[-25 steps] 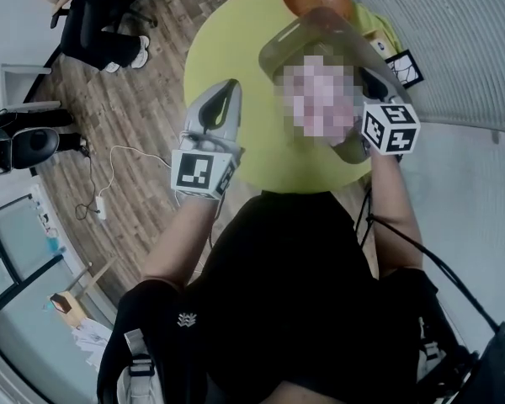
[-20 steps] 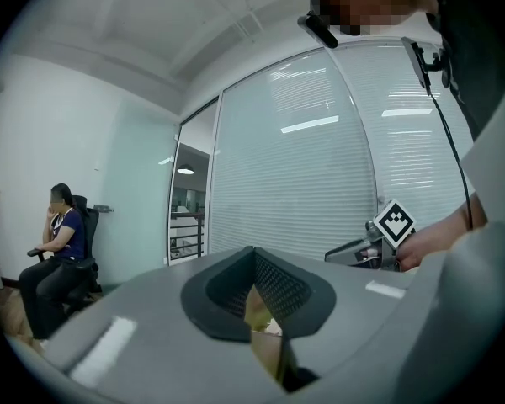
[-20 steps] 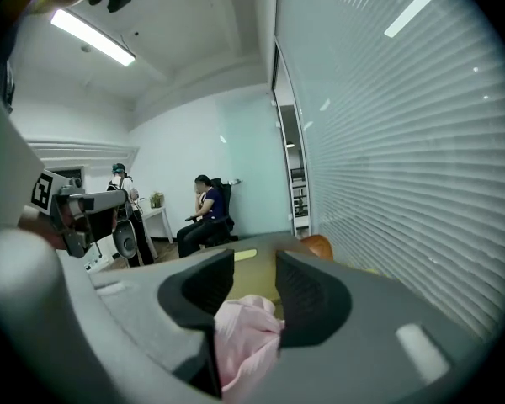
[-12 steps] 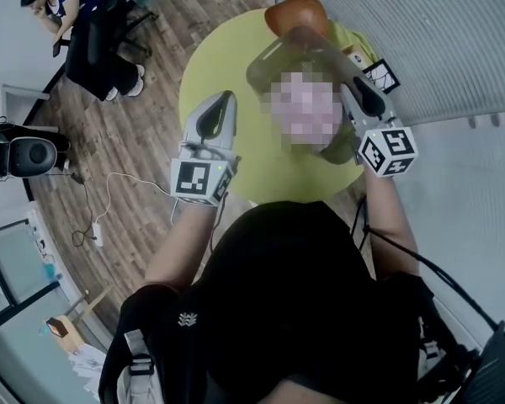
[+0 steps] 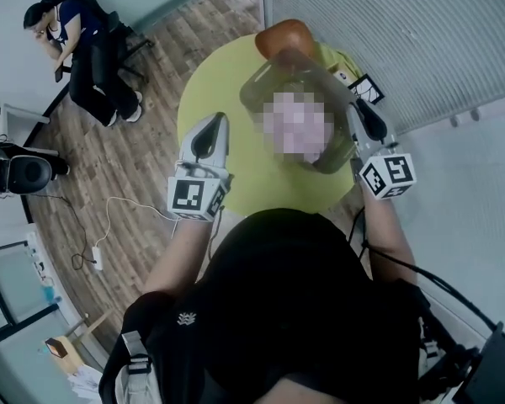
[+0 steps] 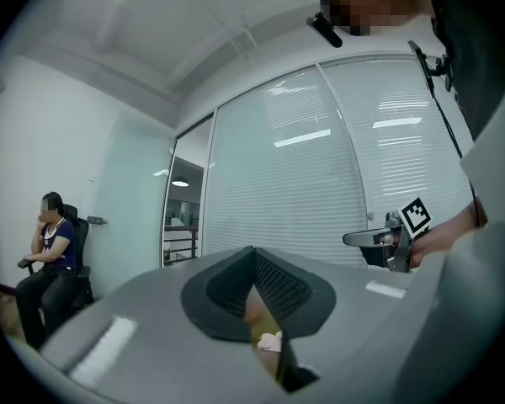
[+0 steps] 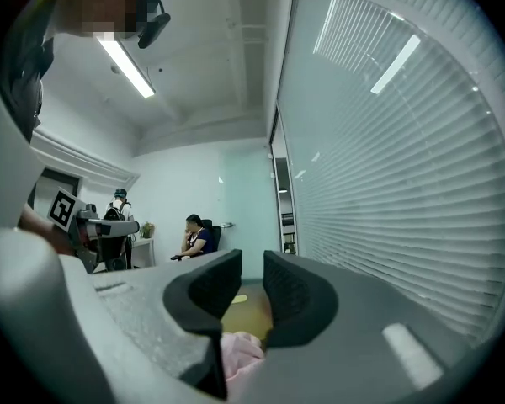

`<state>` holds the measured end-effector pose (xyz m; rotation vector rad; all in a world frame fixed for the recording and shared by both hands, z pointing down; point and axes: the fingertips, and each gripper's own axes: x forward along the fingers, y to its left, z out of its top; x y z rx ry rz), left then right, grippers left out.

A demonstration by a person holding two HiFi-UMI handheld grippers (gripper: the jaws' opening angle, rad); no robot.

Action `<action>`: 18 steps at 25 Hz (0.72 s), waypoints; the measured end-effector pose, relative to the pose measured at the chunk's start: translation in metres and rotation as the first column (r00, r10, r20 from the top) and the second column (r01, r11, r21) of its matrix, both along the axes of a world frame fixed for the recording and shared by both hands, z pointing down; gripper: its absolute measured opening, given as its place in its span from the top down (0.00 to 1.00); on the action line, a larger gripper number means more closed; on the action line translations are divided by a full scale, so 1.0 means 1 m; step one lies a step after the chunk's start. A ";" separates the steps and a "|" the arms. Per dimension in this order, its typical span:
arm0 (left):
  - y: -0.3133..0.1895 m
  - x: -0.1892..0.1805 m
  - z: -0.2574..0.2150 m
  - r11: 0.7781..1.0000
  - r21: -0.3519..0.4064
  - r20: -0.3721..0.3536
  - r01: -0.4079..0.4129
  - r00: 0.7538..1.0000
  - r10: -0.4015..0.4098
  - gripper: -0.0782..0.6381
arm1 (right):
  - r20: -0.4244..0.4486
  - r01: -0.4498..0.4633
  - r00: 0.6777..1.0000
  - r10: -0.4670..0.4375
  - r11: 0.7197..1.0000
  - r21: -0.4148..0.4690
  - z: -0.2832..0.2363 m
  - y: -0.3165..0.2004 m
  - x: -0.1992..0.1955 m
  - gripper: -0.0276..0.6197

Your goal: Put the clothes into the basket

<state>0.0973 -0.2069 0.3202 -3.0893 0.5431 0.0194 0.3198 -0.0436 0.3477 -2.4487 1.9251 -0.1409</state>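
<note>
A translucent grey basket (image 5: 251,91) stands on the round yellow-green table (image 5: 210,82); a mosaic patch hides most of its inside in the head view. My left gripper (image 5: 209,124) hovers over the table just left of the basket, jaws shut with nothing between them. My right gripper (image 5: 359,108) is at the basket's right rim. Its jaws are closing with a narrow gap and nothing between them. Pink cloth (image 7: 240,348) shows below the right jaws, and a scrap of pink cloth (image 6: 269,340) below the left ones.
An orange-brown rounded thing (image 5: 282,36) sits at the table's far edge behind the basket. Marker cards (image 5: 366,89) lie at the right. A person sits on an office chair (image 5: 67,32) far left. A cable (image 5: 118,204) trails on the wood floor. A blinds-covered wall runs along the right.
The head view has swung, so the table and basket sit further up and left in the frame. Both grippers keep about the same places beside the basket.
</note>
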 end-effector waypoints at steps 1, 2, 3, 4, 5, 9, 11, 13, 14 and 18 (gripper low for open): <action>0.001 0.000 0.004 1.000 -0.002 0.003 0.000 1.000 0.000 0.88 | 0.003 -0.008 1.000 0.008 1.000 0.003 0.003 0.004 0.001 0.84; 0.002 -0.001 0.007 1.000 -0.006 0.006 0.001 1.000 -0.001 0.88 | 0.005 -0.020 1.000 0.020 1.000 0.010 0.005 0.009 0.002 0.88; 0.003 0.000 0.010 1.000 -0.009 0.009 0.000 1.000 0.000 0.88 | 0.006 -0.035 0.999 0.035 0.999 0.020 0.006 0.014 0.004 0.93; 0.005 0.000 0.010 1.000 -0.008 0.011 -0.004 1.000 0.004 0.88 | 0.009 -0.045 0.999 0.045 0.999 0.030 0.007 0.017 0.005 0.95; 0.007 0.001 0.010 1.000 -0.004 0.013 -0.011 1.000 0.011 0.88 | 0.013 -0.049 0.999 0.049 0.998 0.034 0.009 0.020 0.006 0.95; 0.014 0.002 0.011 0.999 0.012 0.023 -0.032 0.999 0.032 0.88 | 0.020 -0.053 0.998 0.053 0.999 0.005 0.019 0.023 0.004 0.95; 0.014 0.002 0.011 0.999 0.013 0.023 -0.032 0.999 0.031 0.88 | 0.023 -0.053 0.998 0.053 0.999 -0.003 0.022 0.023 0.003 0.95; 0.015 0.001 0.011 0.999 0.013 0.025 -0.030 0.999 0.029 0.88 | 0.024 -0.049 0.998 0.049 0.999 -0.008 0.024 0.023 0.002 0.95; 0.015 0.001 0.012 1.000 0.012 0.026 -0.028 0.999 0.028 0.88 | 0.023 -0.047 0.999 0.047 0.999 -0.010 0.024 0.023 0.001 0.95; 0.015 -0.001 0.010 1.000 0.004 0.025 -0.019 1.000 0.019 0.88 | 0.022 -0.046 0.999 0.046 0.999 -0.014 0.024 0.023 0.001 0.95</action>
